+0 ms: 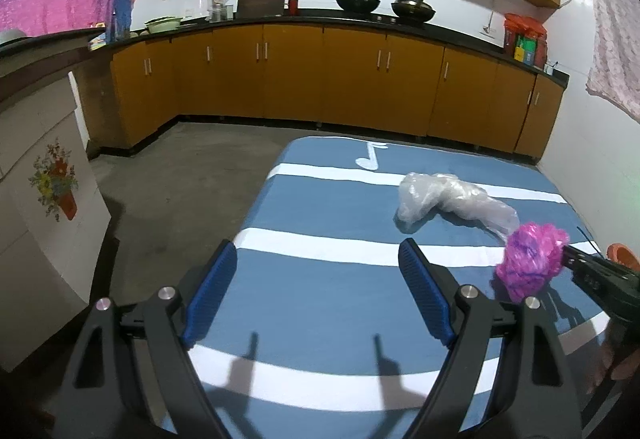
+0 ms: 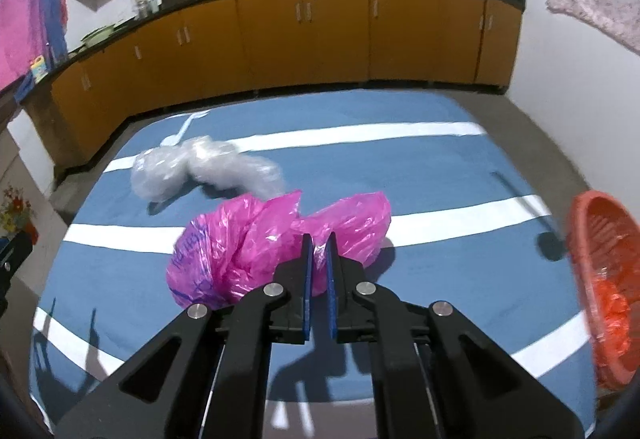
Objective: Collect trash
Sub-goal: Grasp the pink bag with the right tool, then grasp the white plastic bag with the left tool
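Observation:
A crumpled pink plastic bag lies on the blue striped cloth of a table. My right gripper is shut on a fold of it, the blue pads pinching the plastic. The left wrist view shows the same pink bag with the right gripper reaching in from the right edge. A clear crumpled plastic bag lies farther back, also seen as the clear bag. My left gripper hovers wide open above the cloth, nothing between its fingers.
An orange mesh basket holding orange plastic stands at the table's right edge, its rim just showing. Wooden cabinets under a dark counter run along the back wall. A white cupboard with a flower decal stands left.

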Available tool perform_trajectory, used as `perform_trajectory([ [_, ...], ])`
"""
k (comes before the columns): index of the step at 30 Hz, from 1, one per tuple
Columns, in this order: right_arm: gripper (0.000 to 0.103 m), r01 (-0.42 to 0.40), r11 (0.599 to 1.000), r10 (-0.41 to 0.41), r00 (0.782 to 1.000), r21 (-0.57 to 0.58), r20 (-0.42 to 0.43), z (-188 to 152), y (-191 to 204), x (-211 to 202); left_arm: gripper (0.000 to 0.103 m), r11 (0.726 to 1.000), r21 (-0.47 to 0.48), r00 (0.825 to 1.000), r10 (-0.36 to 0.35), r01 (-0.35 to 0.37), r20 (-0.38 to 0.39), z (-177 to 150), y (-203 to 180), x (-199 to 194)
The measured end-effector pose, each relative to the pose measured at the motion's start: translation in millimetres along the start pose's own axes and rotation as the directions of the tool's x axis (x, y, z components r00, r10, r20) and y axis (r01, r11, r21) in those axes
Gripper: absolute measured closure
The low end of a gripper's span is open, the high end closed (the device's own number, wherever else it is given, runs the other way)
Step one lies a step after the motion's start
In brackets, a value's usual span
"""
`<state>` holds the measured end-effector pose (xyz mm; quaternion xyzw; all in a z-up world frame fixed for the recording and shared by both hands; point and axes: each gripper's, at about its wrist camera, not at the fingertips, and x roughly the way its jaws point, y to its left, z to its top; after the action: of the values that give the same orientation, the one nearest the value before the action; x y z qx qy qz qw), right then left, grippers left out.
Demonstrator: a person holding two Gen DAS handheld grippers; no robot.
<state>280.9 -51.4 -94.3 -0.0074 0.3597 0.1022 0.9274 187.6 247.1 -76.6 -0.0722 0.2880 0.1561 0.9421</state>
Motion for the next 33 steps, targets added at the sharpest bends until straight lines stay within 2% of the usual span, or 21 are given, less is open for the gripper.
perform_trajectory([
  [4,0.097,0.048,0.999,-0.049,0.998,0.012,0.028,0.9,-28.2,-11.5,0.021,0.999,0.032,0.999,-0.035,0.035,-0.008,9.0,-20.1,14.7],
  [12,0.097,0.088,0.994,-0.09,0.995,0.067,0.034,0.4,-73.0,-17.4,0.012,0.984,0.153,0.995,-0.089,0.094,-0.037,40.1,-77.1,71.1],
  [16,0.097,0.09,0.991,-0.093,0.995,0.096,0.031,-1.0,-89.8,-17.3,0.012,0.967,0.24,0.992,-0.068,0.091,-0.103,48.7,-98.8,118.6],
  [18,0.097,0.088,0.99,-0.091,0.995,0.107,0.028,-1.3,-96.7,-17.5,0.014,0.964,0.245,0.989,-0.068,0.1,-0.133,51.3,-99.6,135.4],
  [20,0.097,0.085,0.989,-0.088,0.996,0.123,0.022,-2.0,-102.9,-15.0,0.031,0.964,0.234,0.981,-0.089,0.128,-0.172,52.3,-98.8,150.5],
  [21,0.097,0.083,0.988,-0.086,0.996,0.128,0.02,-2.8,-105.4,-15.1,0.035,0.962,0.229,0.974,-0.102,0.149,-0.203,51.9,-99.1,158.5],
  [23,0.097,0.078,0.987,-0.08,0.997,0.138,0.015,-3.6,-109.0,-13.3,0.053,0.96,0.221,0.966,-0.12,0.171,-0.23,49.7,-98.2,165.7],
  [24,0.097,0.078,0.987,-0.08,0.997,0.137,0.015,-4.7,-109.7,-13.7,0.059,0.959,0.22,0.962,-0.124,0.179,-0.241,48.9,-98.7,168.8],
  [25,0.097,0.077,0.988,-0.08,0.997,0.136,0.014,-4.6,-109.9,-14.1,0.075,0.957,0.22,0.957,-0.131,0.19,-0.258,47.5,-99.6,172.3],
  [26,0.097,0.076,0.988,-0.079,0.997,0.135,0.015,-4.9,-109.8,-15.0,0.086,0.956,0.219,0.954,-0.137,0.198,-0.266,46.8,-99.6,173.1],
  [29,0.097,0.073,0.988,-0.077,0.997,0.135,0.022,-4.3,-110.6,-20.4,0.095,0.955,0.21,0.956,-0.153,0.208,-0.251,44.1,-99.1,167.2],
  [33,0.097,0.069,0.989,-0.075,0.996,0.134,0.043,-1.4,-111.0,-32.5,0.097,0.958,0.207,0.964,-0.154,0.2,-0.217,43.8,-99.2,147.4],
])
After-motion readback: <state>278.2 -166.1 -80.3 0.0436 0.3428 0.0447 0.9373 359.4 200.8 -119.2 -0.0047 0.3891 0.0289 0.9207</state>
